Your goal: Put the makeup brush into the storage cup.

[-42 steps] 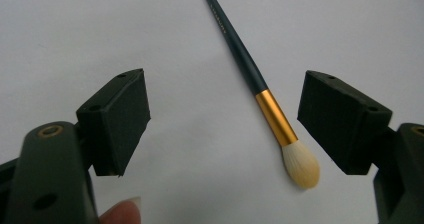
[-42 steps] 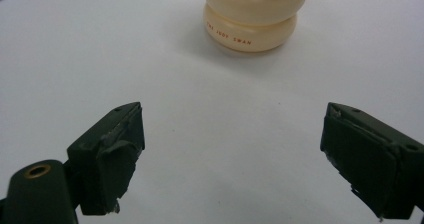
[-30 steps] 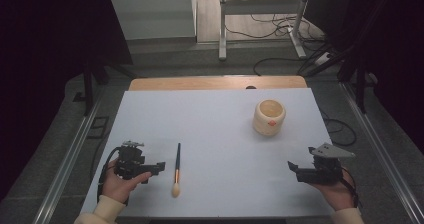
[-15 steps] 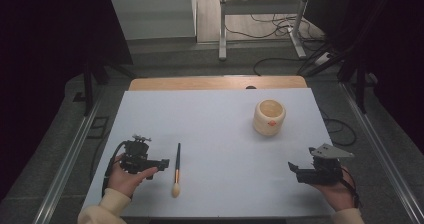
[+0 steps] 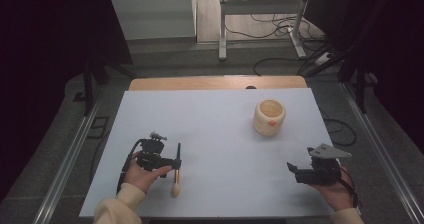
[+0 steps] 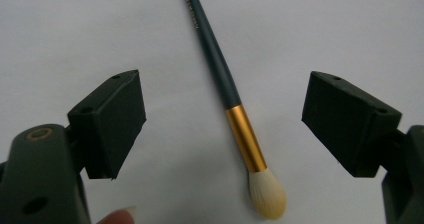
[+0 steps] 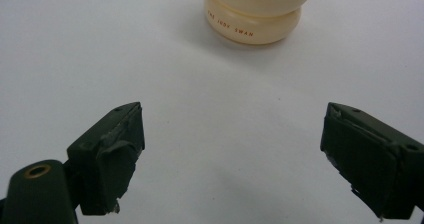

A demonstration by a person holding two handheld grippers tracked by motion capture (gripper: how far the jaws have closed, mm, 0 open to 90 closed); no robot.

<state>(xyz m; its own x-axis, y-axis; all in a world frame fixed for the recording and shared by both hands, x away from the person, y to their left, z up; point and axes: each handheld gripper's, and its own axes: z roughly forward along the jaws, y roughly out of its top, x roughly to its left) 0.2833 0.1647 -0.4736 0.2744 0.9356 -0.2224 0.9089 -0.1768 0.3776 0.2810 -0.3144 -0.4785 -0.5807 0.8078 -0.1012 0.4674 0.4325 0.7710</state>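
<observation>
A makeup brush (image 5: 176, 174) with a dark handle, gold ferrule and pale bristles lies on the white table (image 5: 215, 129) at the front left. My left gripper (image 5: 175, 162) is open right over it. In the left gripper view the brush (image 6: 242, 134) lies between the wide-apart jaws, bristles toward me, untouched. A cream round pot (image 5: 269, 117) stands at the right of the middle. My right gripper (image 5: 292, 170) is open near the front right edge. In the right gripper view the pot (image 7: 257, 9) stands ahead, beyond the gripper (image 7: 232, 159).
A strip of wooden tabletop (image 5: 215, 82) shows behind the white sheet. Metal rails (image 5: 70, 159) run along both sides of the table. Cables and a stand's legs (image 5: 260, 29) lie on the floor beyond.
My left gripper has moved right, from beside the brush to over its handle. The right gripper and the pot have stayed put.
</observation>
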